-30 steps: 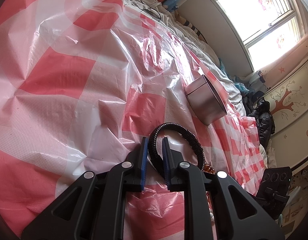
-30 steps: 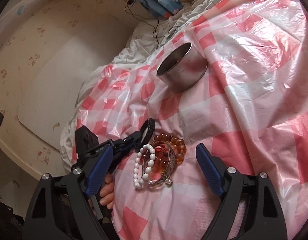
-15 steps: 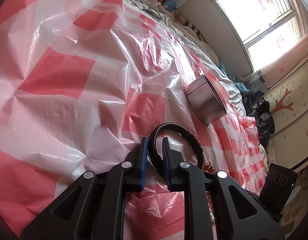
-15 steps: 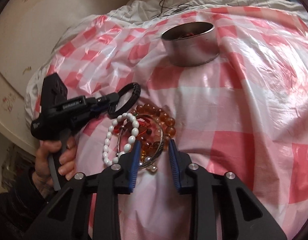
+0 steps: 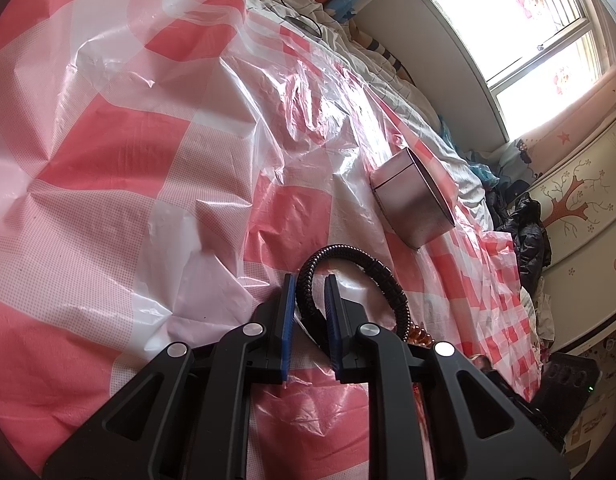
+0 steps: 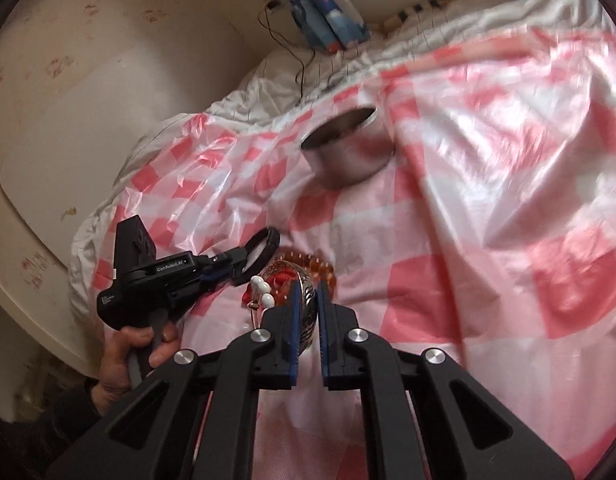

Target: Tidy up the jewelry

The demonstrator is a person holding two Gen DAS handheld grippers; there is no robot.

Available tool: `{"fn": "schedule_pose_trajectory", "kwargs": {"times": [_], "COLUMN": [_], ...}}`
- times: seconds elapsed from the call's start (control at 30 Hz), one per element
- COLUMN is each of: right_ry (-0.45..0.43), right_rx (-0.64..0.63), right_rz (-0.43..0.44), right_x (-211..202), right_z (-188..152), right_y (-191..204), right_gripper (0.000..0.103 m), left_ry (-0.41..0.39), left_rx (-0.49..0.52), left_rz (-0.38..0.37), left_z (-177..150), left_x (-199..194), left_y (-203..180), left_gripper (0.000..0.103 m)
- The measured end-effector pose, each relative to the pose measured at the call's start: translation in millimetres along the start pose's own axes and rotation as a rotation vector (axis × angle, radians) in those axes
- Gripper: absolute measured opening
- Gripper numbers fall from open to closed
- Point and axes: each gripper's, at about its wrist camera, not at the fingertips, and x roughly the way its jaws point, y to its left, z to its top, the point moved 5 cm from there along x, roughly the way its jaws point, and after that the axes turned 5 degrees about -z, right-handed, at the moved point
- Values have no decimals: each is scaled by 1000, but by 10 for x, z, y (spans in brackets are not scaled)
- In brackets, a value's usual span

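My left gripper is shut on a black braided bracelet, whose loop stands up over the pink checked plastic sheet. From the right wrist view the same left gripper shows with the black bracelet, held by a hand. My right gripper is closing its jaws tight on a silver bangle, with the pads pressing on it. White beads and amber beads cluster right at the bangle. A round metal tin stands open farther back, also seen as the tin.
The checked sheet covers a bed with rumpled white bedding and a black cable at the far end. A blue patterned cushion leans on the wall. Dark clothes lie beside a painted wardrobe under a bright window.
The right gripper went from wide open over the jewelry pile to shut on the silver bangle, and rolled and rose a little. The left gripper kept still with the black bracelet.
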Motion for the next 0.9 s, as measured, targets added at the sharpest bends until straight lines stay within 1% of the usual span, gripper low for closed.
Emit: {"fn": "schedule_pose_trajectory", "kwargs": {"times": [0.03, 0.1, 0.13, 0.17, 0.2, 0.27, 0.3, 0.37, 0.43, 0.6, 0.7, 0.9], "right_ry": [-24, -44, -40, -33, -24, -16, -25, -44, -45, -62, -62, -66], "right_rx": [-74, -202, -271, -296, -284, -158, -119, -72, -25, 96, 137, 135], "right_rz": [-45, -97, -151, -193, -215, -201, -193, -164, -119, -50, -19, -3], "right_x": [-68, -147, -143, -107, -58, -3, -14, -37, -20, -24, -42, -68], "right_z": [6, 6, 1, 7, 23, 86, 106, 116, 89, 81, 77, 75], "right_y": [123, 361, 455, 456, 391, 118, 30, -53, -120, -312, -370, -368], "right_gripper": [9, 9, 8, 8, 9, 9, 9, 9, 9, 9, 9, 9], "left_ry": [1, 2, 2, 3, 4, 4, 6, 6, 7, 3, -1, -3], "left_rx": [1, 3, 4, 5, 6, 5, 5, 6, 9, 34, 40, 14], "left_rz": [1, 3, 4, 5, 6, 5, 5, 5, 6, 7, -6, -65], "left_z": [-1, 0, 1, 3, 6, 8, 10, 8, 8, 6, 16, 45], "left_x": [3, 9, 13, 19, 23, 23, 30, 27, 29, 27, 11, -105], "left_y": [2, 8, 3, -1, 6, 6, 0, 3, -7, -59, -86, -119], "left_gripper": [14, 14, 14, 14, 14, 14, 14, 14, 14, 13, 10, 9]}}
